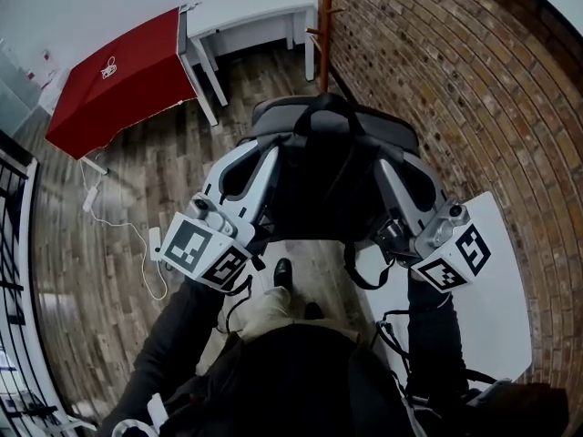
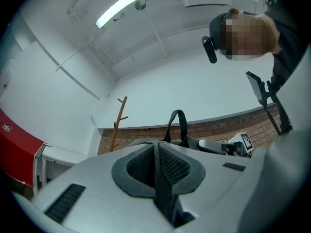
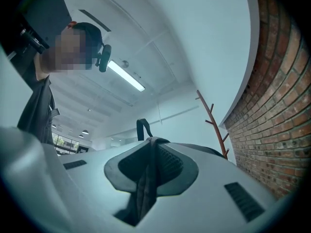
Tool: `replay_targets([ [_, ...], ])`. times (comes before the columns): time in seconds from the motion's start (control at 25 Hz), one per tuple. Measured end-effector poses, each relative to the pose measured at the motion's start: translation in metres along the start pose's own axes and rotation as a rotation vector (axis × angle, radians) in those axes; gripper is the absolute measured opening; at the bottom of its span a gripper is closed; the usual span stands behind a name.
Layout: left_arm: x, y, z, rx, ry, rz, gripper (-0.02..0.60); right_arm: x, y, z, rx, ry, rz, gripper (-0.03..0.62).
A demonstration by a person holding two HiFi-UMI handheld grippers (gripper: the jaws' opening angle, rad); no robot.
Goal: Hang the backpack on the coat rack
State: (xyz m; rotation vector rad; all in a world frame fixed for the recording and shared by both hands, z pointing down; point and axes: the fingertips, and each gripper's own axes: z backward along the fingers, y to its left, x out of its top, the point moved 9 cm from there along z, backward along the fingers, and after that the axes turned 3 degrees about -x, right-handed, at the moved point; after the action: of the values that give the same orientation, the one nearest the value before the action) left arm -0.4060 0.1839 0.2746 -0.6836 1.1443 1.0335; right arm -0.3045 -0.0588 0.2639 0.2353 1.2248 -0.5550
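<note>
Left gripper [image 2: 158, 171] clamped on 1 black strap [image 2: 163, 195], right gripper [image 3: 148, 171] clamped on the other, 2 straps in all, 1 dark backpack [image 1: 328, 130] held between them above wood floor [image 1: 118, 198], 1 wooden coat rack [image 1: 324, 25] well ahead by brick wall [image 1: 455, 80]

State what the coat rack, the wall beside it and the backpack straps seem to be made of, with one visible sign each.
Coat rack: likely wood, reddish-brown and smooth, with branch-like pegs.
Wall: brick, matte, with visible mortar joints.
Backpack straps: probably woven synthetic webbing, matte black; the fibre itself cannot be told.
</note>
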Motion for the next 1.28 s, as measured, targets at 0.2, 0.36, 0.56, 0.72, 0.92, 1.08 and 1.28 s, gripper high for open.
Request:
replay_targets([
  [0.2,-0.009,0.056,-0.021,-0.041,0.013,0.019,0.038,-0.017,-0.021,-0.042,-0.048,0.012,0.009,0.04],
  [0.36,-0.015,0.102,-0.039,-0.077,0.013,0.02,0.038,-0.031,-0.039,-0.078,-0.092,0.017,0.021,0.04],
  [0.56,-0.023,0.152,-0.059,-0.112,0.014,0.036,0.038,-0.045,-0.059,-0.118,-0.13,0.017,0.034,0.04],
  [0.72,-0.023,0.183,-0.077,-0.138,0.01,0.04,0.038,-0.049,-0.072,-0.142,-0.16,0.017,0.044,0.04],
  [0.92,-0.023,0.203,-0.095,-0.162,0.009,0.051,0.038,-0.047,-0.089,-0.16,-0.184,0.013,0.058,0.04],
  [1.08,-0.026,0.218,-0.113,-0.169,0.007,0.047,0.038,-0.048,-0.106,-0.172,-0.186,0.003,0.065,0.04],
  [1.28,-0.036,0.238,-0.133,-0.172,0.008,0.04,0.038,-0.056,-0.128,-0.185,-0.193,-0.005,0.076,0.04],
])
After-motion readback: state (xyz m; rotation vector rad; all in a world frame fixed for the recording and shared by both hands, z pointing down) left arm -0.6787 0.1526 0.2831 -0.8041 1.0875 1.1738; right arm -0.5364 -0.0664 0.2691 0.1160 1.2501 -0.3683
